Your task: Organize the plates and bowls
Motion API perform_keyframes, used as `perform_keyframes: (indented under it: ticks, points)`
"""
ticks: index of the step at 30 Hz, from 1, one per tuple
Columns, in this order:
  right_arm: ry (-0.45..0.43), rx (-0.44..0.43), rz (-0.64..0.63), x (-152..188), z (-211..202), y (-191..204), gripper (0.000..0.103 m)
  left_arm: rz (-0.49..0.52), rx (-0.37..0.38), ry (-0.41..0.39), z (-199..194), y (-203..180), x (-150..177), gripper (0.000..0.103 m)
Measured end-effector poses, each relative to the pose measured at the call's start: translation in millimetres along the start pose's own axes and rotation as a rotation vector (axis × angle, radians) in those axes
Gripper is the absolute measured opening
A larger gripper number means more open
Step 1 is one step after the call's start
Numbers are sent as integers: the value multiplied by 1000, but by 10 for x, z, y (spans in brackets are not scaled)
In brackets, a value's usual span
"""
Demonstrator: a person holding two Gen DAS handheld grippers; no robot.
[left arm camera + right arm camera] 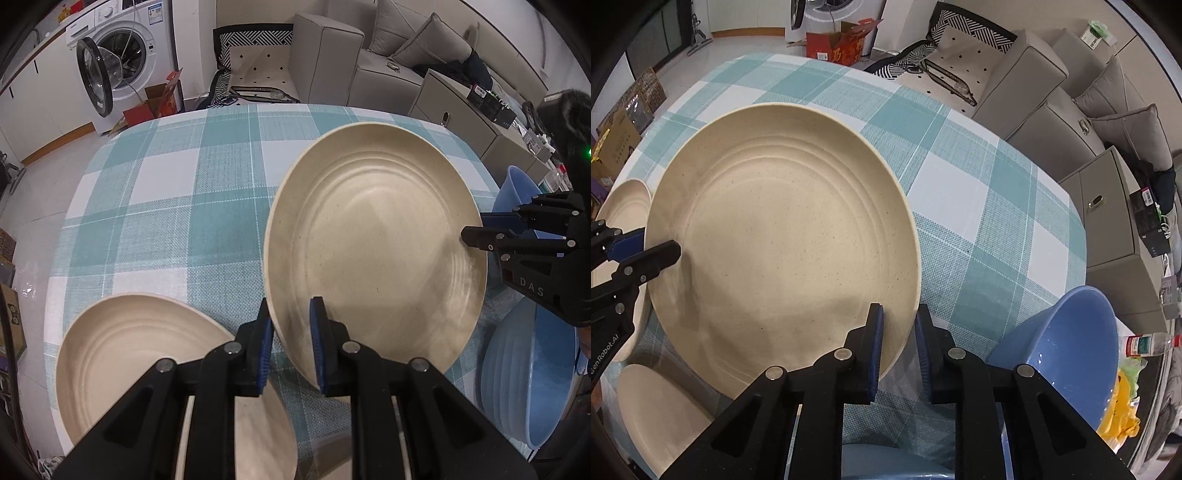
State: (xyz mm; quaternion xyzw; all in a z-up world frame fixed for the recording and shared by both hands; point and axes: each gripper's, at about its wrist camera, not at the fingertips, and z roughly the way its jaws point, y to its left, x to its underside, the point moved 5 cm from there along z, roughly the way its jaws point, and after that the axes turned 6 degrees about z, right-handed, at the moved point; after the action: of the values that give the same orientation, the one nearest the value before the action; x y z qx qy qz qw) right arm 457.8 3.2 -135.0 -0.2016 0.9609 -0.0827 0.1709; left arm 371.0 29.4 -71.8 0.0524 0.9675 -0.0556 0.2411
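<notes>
A large beige plate [376,243] [783,240] is held above the checked tablecloth by both grippers. My left gripper [291,343] [646,247] pinches its left rim. My right gripper [897,350] [476,225] pinches its right rim. Another beige plate [125,358] [624,206] lies on the table at the left, and a third beige plate [653,410] lies near the front edge. A blue bowl [1067,339] [517,192] stands at the right. A larger pale blue bowl [532,376] lies near the front right.
The table with the teal and white checked cloth [184,199] [979,206] takes up the middle. Behind it stand a grey sofa [369,62], a washing machine [118,55] and a red box [838,44]. A plastic bottle [1145,343] lies at the right.
</notes>
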Motion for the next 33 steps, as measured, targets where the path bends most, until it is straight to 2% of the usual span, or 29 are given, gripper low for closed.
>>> perform_keyframes:
  ticks: [13, 33]
  points:
    - [-87, -12, -9, -23, -403, 103, 17, -18, -28, -73, -357, 90, 14, 16]
    - [-201, -15, -47, 214, -1187, 303, 17, -29, -70, -196, -1133, 140, 196, 16]
